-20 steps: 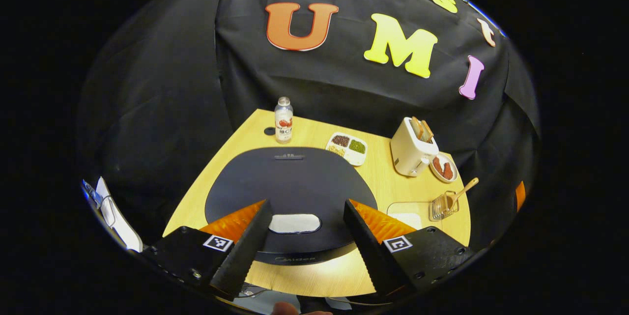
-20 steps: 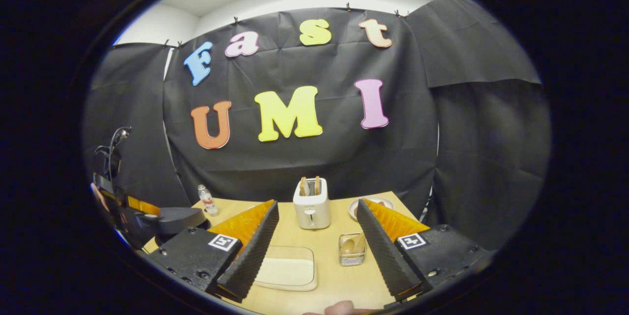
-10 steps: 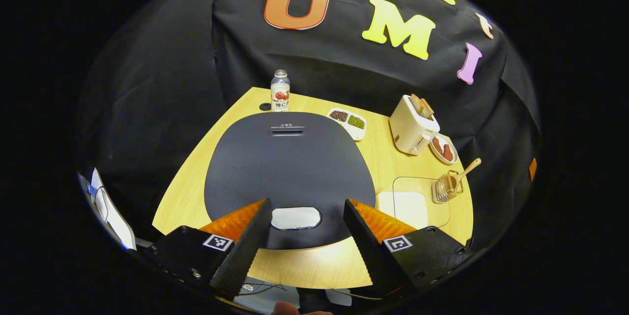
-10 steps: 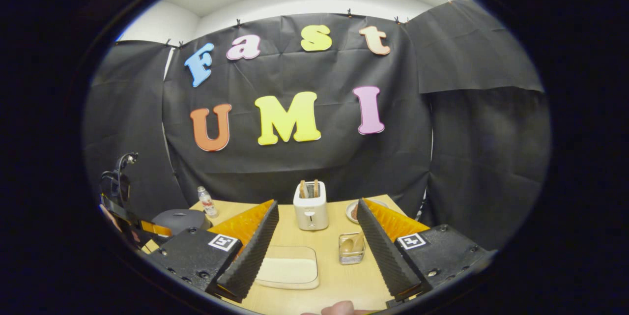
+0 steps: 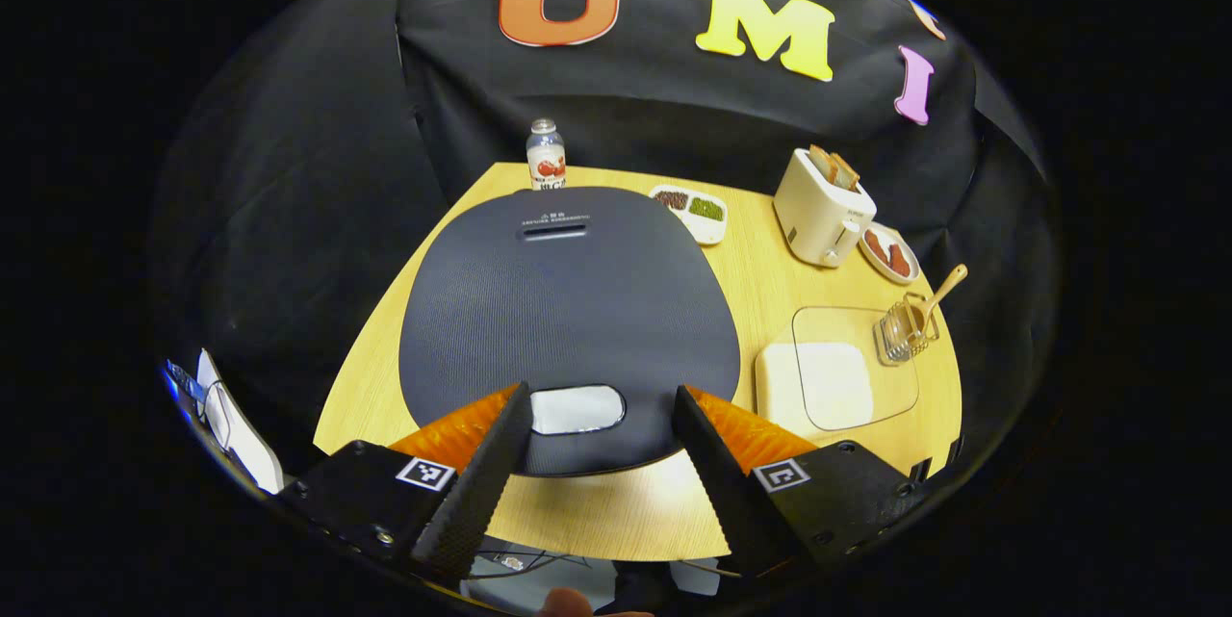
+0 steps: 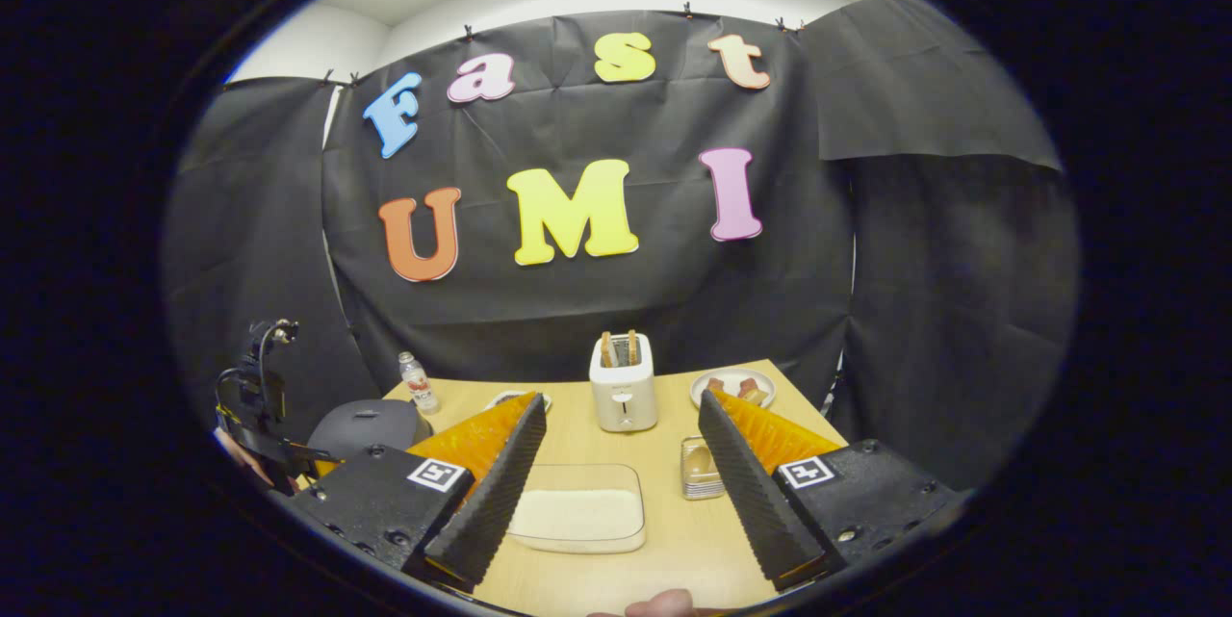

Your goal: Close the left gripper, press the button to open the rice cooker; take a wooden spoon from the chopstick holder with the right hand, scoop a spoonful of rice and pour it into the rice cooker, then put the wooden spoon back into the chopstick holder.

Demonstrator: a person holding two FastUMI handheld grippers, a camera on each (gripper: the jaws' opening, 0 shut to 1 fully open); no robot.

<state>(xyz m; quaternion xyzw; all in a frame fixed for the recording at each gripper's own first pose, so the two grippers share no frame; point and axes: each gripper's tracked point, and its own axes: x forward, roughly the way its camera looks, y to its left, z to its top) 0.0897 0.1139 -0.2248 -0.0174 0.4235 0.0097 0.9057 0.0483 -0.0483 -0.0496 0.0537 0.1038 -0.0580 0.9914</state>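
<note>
The dark rice cooker [image 5: 568, 299] sits just below my left gripper [image 5: 602, 398], whose fingers stand open on either side of the pale lid button [image 5: 576, 409]; the lid is down. A wooden spoon [image 5: 941, 290] leans in the wire chopstick holder [image 5: 903, 330] at the table's right edge, beside a clear container of rice [image 5: 835, 376]. My right gripper [image 6: 622, 402] is open and holds nothing, hovering above the table's near side. Ahead of it are the rice container [image 6: 577, 516] and the holder [image 6: 698, 471]. The cooker [image 6: 371, 424] and the left gripper [image 6: 258, 410] lie to its left.
A white toaster [image 5: 823, 208] with bread, a small plate of food [image 5: 890, 253], a divided dish of beans [image 5: 693, 206] and a bottle [image 5: 545, 155] line the back of the wooden table [image 5: 760, 280]. Black cloth walls close in behind and beside it.
My left gripper has risen and tipped down, so more of the cooker lid shows from above. The right gripper has shifted slightly toward the rice container. Both stay open.
</note>
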